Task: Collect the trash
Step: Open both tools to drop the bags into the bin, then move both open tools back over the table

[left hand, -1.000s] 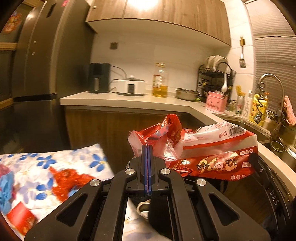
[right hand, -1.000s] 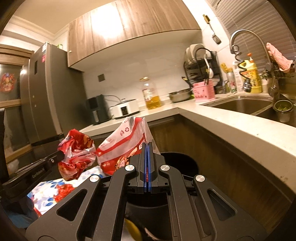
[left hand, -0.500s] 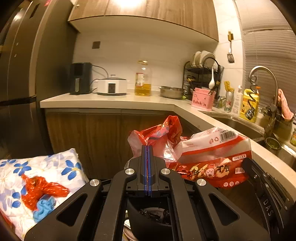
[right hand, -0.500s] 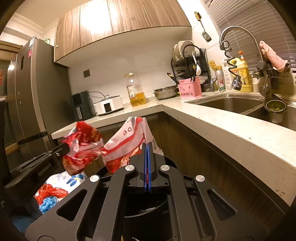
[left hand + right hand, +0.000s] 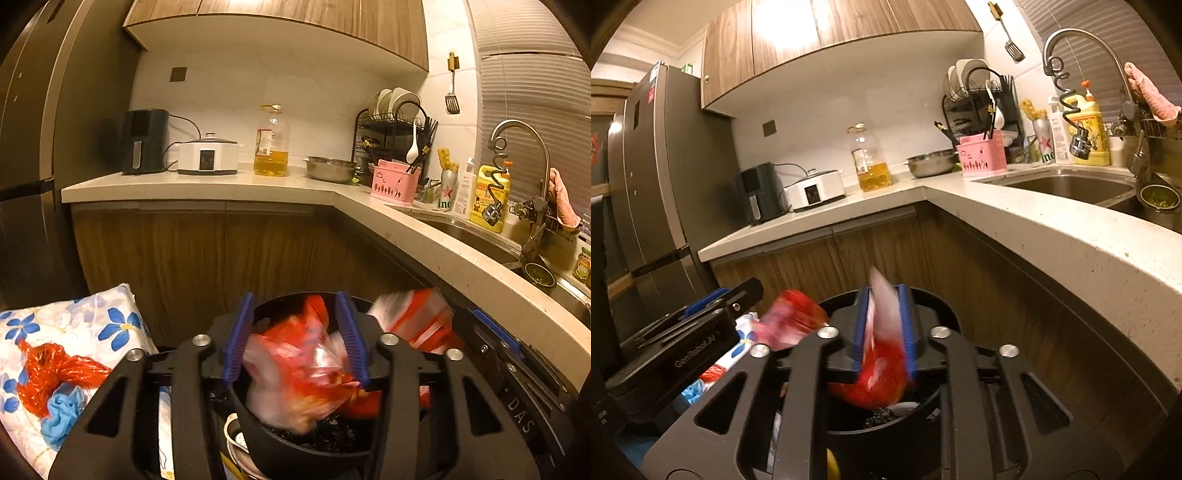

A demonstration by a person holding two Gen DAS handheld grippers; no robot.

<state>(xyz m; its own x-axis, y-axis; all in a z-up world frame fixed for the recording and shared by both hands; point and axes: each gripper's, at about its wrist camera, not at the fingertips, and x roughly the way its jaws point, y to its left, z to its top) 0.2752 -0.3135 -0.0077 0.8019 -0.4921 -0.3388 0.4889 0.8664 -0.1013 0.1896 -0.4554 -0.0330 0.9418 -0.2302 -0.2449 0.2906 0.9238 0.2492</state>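
My left gripper (image 5: 295,338) is open above the black trash bin (image 5: 258,435). A crumpled red wrapper (image 5: 299,373), blurred with motion, is falling between its fingers into the bin. My right gripper (image 5: 886,328) is open over the same bin (image 5: 923,413). A red and white snack bag (image 5: 882,369), also blurred, is dropping between its blue pads. That bag also shows in the left wrist view (image 5: 417,321), and the red wrapper in the right wrist view (image 5: 790,317). The left gripper's body (image 5: 683,350) shows at the left of the right wrist view.
A floral cloth (image 5: 74,332) at left carries a red plastic bag (image 5: 48,373) and a blue scrap (image 5: 61,413). The countertop (image 5: 443,240) wraps around the bin, with wooden cabinets (image 5: 221,251) behind, a sink (image 5: 1071,184) at right and a fridge (image 5: 653,184) at left.
Both grippers have opened and let go of their trash. The red wrapper and the snack bag are falling into the bin. Both grippers have come closer over the bin.
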